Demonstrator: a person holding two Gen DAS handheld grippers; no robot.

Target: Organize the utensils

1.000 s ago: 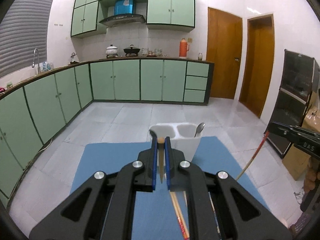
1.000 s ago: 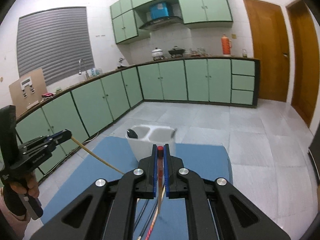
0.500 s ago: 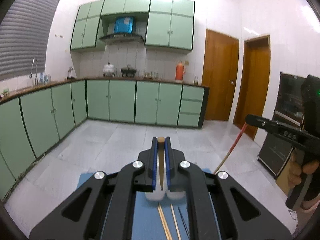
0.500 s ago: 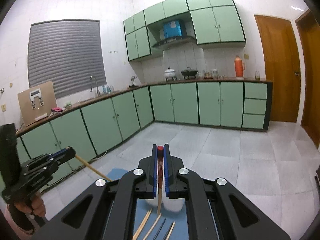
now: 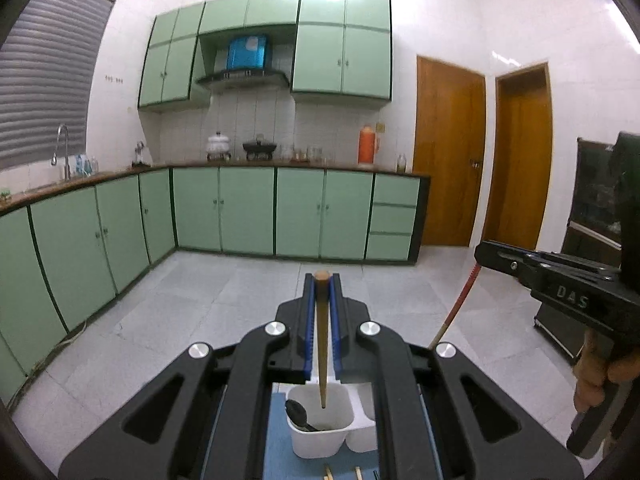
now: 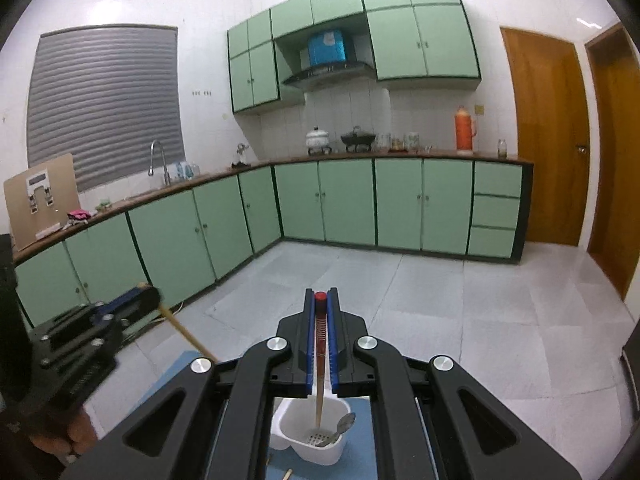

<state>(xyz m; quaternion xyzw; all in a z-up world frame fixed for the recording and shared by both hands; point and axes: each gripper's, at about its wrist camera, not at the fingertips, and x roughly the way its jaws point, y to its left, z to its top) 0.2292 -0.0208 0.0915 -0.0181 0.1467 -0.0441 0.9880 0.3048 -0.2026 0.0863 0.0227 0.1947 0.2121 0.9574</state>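
Note:
My left gripper (image 5: pixel 322 280) is shut on a plain wooden chopstick (image 5: pixel 322 340). The stick hangs steeply, its tip just above the left compartment of the white utensil holder (image 5: pixel 304 446), where a dark spoon (image 5: pixel 298 412) lies. My right gripper (image 6: pixel 320 294) is shut on a red-topped chopstick (image 6: pixel 319 360), whose tip hangs over the right compartment, next to a metal spoon (image 6: pixel 346 422). The holder (image 6: pixel 316 454) stands on a blue mat (image 5: pixel 276 452). Each gripper shows in the other's view: right gripper (image 5: pixel 480 250), left gripper (image 6: pixel 150 294).
Ends of loose chopsticks (image 5: pixel 328 472) lie on the mat in front of the holder. Green base cabinets (image 5: pixel 248 212) line the far and left walls across a grey tiled floor. A black appliance (image 5: pixel 592 208) stands at the right, near two wooden doors.
Both grippers moved forward and rose with their chopsticks. The holder went from ahead of the fingertips to beneath them, and both chopstick tips now hang over its compartments.

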